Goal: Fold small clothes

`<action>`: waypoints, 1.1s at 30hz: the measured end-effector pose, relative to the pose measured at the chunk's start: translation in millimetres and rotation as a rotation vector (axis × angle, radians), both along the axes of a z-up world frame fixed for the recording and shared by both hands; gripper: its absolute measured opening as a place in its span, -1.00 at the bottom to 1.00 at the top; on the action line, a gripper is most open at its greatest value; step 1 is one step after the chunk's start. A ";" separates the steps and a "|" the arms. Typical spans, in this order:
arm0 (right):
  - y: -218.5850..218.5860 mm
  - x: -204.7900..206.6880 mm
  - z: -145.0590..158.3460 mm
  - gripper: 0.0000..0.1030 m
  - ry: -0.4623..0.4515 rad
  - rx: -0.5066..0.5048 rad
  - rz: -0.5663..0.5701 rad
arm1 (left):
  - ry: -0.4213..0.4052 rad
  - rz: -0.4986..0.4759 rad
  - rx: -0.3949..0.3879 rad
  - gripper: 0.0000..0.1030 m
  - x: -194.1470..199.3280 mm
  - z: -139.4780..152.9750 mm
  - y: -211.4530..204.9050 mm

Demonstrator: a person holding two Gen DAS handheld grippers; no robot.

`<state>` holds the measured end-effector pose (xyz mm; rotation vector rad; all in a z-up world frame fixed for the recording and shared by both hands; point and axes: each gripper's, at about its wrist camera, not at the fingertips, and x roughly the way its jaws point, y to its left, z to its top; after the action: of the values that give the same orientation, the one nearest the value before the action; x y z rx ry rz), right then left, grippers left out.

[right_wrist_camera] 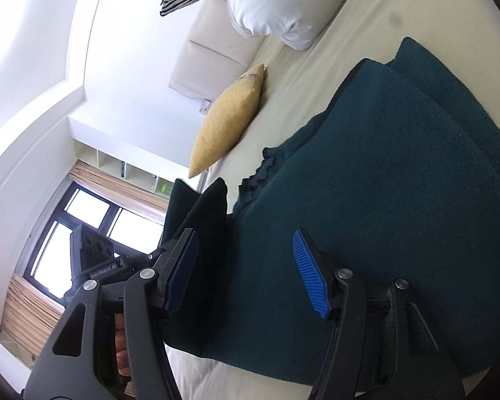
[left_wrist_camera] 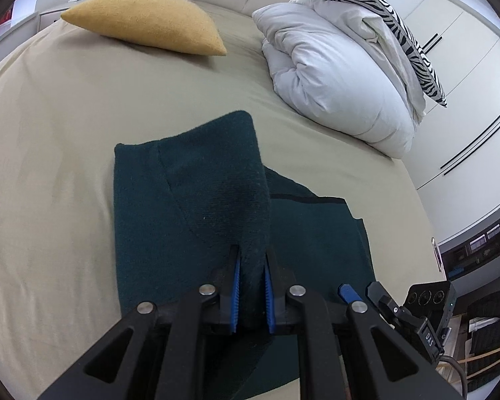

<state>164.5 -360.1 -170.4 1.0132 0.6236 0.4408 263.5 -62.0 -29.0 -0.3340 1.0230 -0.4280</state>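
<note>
A dark teal knitted garment [left_wrist_camera: 190, 196] lies on the beige bed sheet [left_wrist_camera: 50, 153], partly folded over itself. My left gripper [left_wrist_camera: 252, 256] is shut on a raised fold of the garment, lifting it off the layer below. In the right wrist view the garment [right_wrist_camera: 366, 206] fills the frame. My right gripper [right_wrist_camera: 246, 253] is open, its blue pads [right_wrist_camera: 308, 270] spread above the cloth and holding nothing. The left gripper's body [right_wrist_camera: 93, 256] shows at the left with the lifted fold [right_wrist_camera: 200, 213].
A yellow pillow [left_wrist_camera: 146, 20] lies at the back left of the bed. A folded white duvet [left_wrist_camera: 336, 70] with a zebra-print cushion [left_wrist_camera: 383, 16] sits at the back right. White wardrobe doors [left_wrist_camera: 466, 66] stand to the right. A window [right_wrist_camera: 83, 226] is at the left.
</note>
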 end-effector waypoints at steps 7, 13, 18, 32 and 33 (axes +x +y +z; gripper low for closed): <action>4.2 1.5 -4.3 0.13 0.004 -0.045 0.004 | 0.168 -0.079 -0.157 -0.67 -5.5 -50.2 -41.1; 12.6 2.9 -4.9 0.13 0.002 -0.108 0.020 | 0.017 -0.175 -0.166 -0.33 -40.7 -4.4 -31.7; 19.5 -1.1 2.7 0.16 -0.025 -0.115 0.058 | -0.087 -0.083 -0.116 -0.29 -64.6 3.3 34.5; 96.0 87.1 7.7 0.16 0.248 -0.220 0.263 | -0.139 0.071 0.107 0.06 -87.0 -24.3 94.6; 103.4 93.9 5.6 0.16 0.268 -0.227 0.274 | -0.137 0.070 0.123 0.07 -86.2 -25.1 93.5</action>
<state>258.4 -256.8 -164.8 0.7776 1.0376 0.4654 177.3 31.5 -54.1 -0.2259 0.8971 -0.3189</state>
